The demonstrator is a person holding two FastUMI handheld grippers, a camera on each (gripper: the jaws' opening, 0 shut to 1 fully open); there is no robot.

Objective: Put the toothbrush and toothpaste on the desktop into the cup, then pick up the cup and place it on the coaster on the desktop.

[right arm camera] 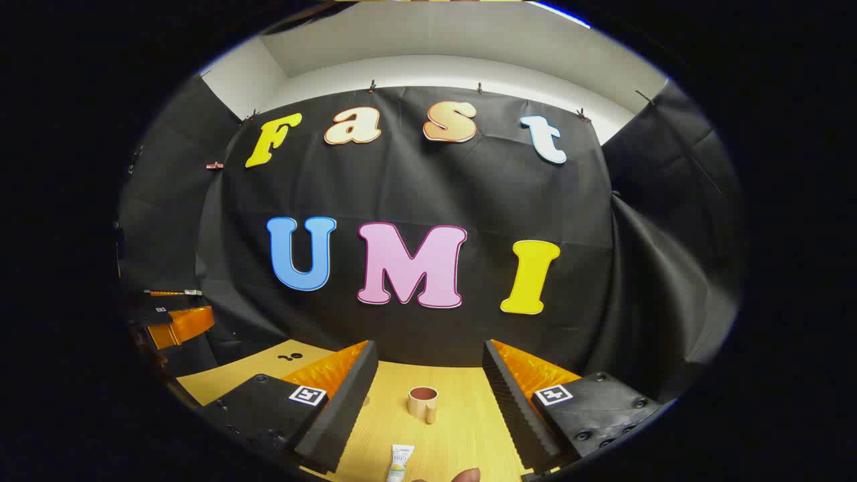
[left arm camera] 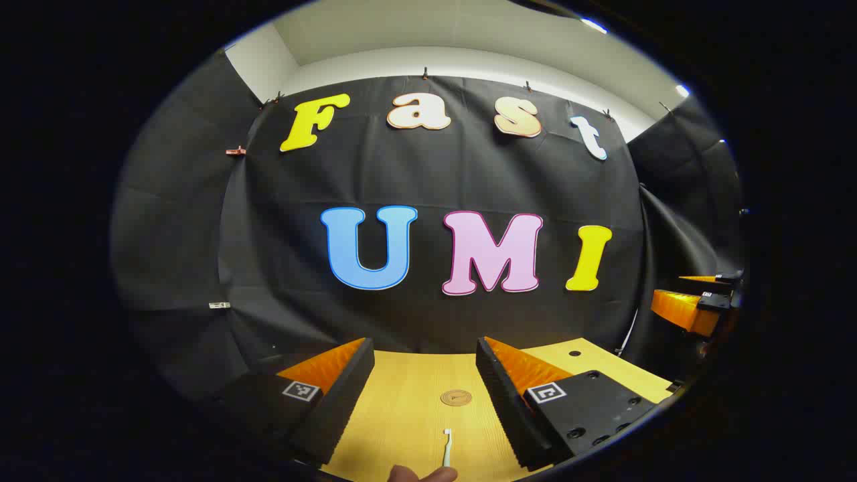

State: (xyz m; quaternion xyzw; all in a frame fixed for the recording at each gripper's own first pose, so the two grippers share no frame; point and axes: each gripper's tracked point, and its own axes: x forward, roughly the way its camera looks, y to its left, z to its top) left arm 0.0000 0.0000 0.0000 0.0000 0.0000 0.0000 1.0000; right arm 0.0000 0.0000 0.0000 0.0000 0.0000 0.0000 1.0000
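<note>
Nearest, the toothbrush [left arm camera: 446,448] lies on the desktop [left arm camera: 402,415] between the spread, empty fingers of the left gripper [left arm camera: 424,402], its long axis running away from the camera, its near end cut off. Beyond it sits the round coaster [left arm camera: 456,397]. Similarly, the right gripper [right arm camera: 428,402] gapes empty; the toothpaste [right arm camera: 400,463], partly cropped, points toward the upright cup [right arm camera: 422,403].

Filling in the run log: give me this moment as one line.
stage: start, nothing grasped | left claw: open, toothbrush ahead, coaster beyond | right claw: open, toothpaste ahead, cup beyond, empty
</note>
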